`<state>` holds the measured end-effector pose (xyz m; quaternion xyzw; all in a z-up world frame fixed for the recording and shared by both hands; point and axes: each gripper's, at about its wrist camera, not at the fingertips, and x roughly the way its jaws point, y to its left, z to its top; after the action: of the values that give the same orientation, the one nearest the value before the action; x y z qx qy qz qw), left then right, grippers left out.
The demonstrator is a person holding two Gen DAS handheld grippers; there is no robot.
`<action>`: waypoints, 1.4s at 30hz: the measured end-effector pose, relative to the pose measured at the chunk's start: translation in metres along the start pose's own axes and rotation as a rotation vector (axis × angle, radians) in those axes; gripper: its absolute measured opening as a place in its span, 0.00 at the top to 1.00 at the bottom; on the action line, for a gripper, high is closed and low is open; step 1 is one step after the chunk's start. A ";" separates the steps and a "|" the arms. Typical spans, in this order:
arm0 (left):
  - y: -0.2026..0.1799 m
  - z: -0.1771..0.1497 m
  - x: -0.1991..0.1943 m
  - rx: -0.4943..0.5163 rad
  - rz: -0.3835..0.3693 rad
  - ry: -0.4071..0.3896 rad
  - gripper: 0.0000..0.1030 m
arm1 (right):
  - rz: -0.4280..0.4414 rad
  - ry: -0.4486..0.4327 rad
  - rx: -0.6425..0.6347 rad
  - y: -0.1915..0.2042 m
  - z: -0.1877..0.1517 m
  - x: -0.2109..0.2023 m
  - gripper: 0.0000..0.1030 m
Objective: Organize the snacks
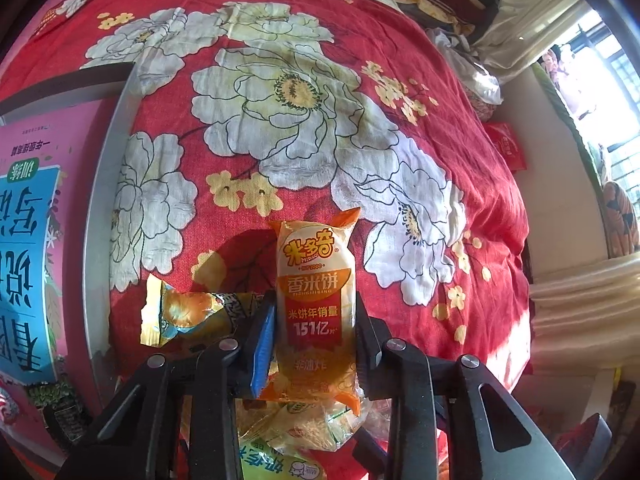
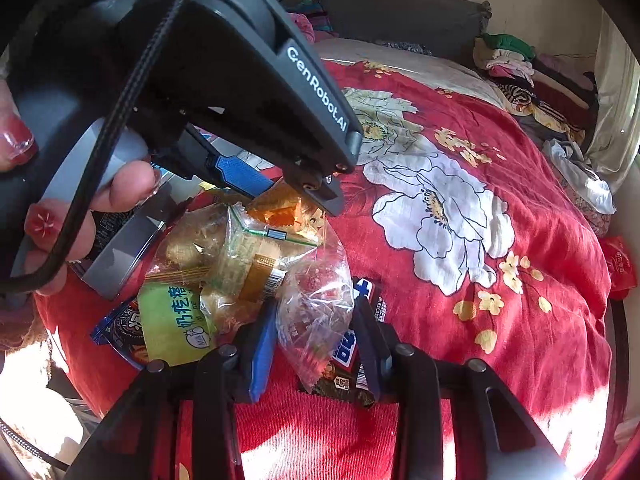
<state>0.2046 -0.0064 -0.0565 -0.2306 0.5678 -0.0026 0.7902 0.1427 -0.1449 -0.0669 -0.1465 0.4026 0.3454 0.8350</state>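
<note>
1. The scene is a bed covered by a red floral bedspread (image 1: 304,128). A heap of wrapped snacks (image 2: 224,264) lies on it near the side closest to the cameras.
2. The left gripper (image 1: 316,312) has its two fingers pressed against the sides of an orange rice cracker packet (image 1: 316,300), holding it upright just above the heap.
3. A yellow-orange packet (image 1: 188,316) lies on the bedspread just to the left of the held one.
4. The right gripper (image 2: 316,332) has its fingers on either side of a clear plastic packet (image 2: 316,312) at the heap's right edge. Whether they actually pinch it cannot be told.
5. Touching that packet are a dark chocolate bar wrapper (image 2: 352,356) and, further left, a green milk candy packet (image 2: 176,320).
6. Judged step: the rice cracker packet is picked and awaits placing.
7. The next move probably calls for carrying it to open bedspread away from the heap and letting go gently. No container for it is visible.
</note>
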 end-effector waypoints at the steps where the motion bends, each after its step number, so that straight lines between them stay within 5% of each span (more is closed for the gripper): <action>1: 0.000 0.000 -0.003 0.004 -0.005 -0.005 0.66 | 0.004 -0.003 0.007 -0.002 0.000 -0.001 0.63; 13: 0.009 -0.011 -0.053 0.022 -0.096 -0.091 0.66 | 0.126 -0.103 0.211 -0.037 0.000 -0.028 0.63; 27: 0.033 -0.031 -0.098 0.040 -0.083 -0.172 0.66 | 0.119 -0.176 0.320 -0.053 0.002 -0.055 0.63; 42: 0.078 -0.045 -0.127 -0.001 -0.045 -0.228 0.66 | 0.148 -0.235 0.213 -0.014 0.026 -0.065 0.63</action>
<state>0.0991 0.0804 0.0171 -0.2427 0.4687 0.0061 0.8493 0.1383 -0.1712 -0.0005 0.0144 0.3461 0.3762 0.8594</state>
